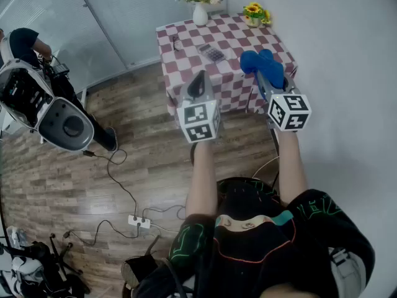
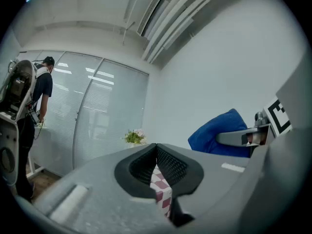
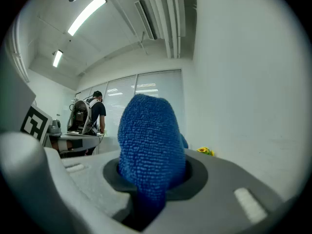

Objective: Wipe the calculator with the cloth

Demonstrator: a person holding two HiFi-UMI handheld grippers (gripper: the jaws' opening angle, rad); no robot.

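Overhead, a person [image 1: 23,42] stands at the far left beside a white machine [image 1: 65,124] on the wooden floor [image 1: 142,166]. Toward the middle, the left gripper [image 1: 198,84] is held up in front of the near edge of the checkered surface [image 1: 231,85], its jaws pressed together with nothing between them. The calculator [image 1: 211,53] lies on that surface just beyond the left gripper, with a white vase of flowers [image 1: 200,11] at the far edge behind it. Further right, the right gripper [image 1: 268,79] hangs over the surface's right part, its jaws clamped on the blue cloth [image 1: 260,61], which bulges out past them, apart from the calculator.
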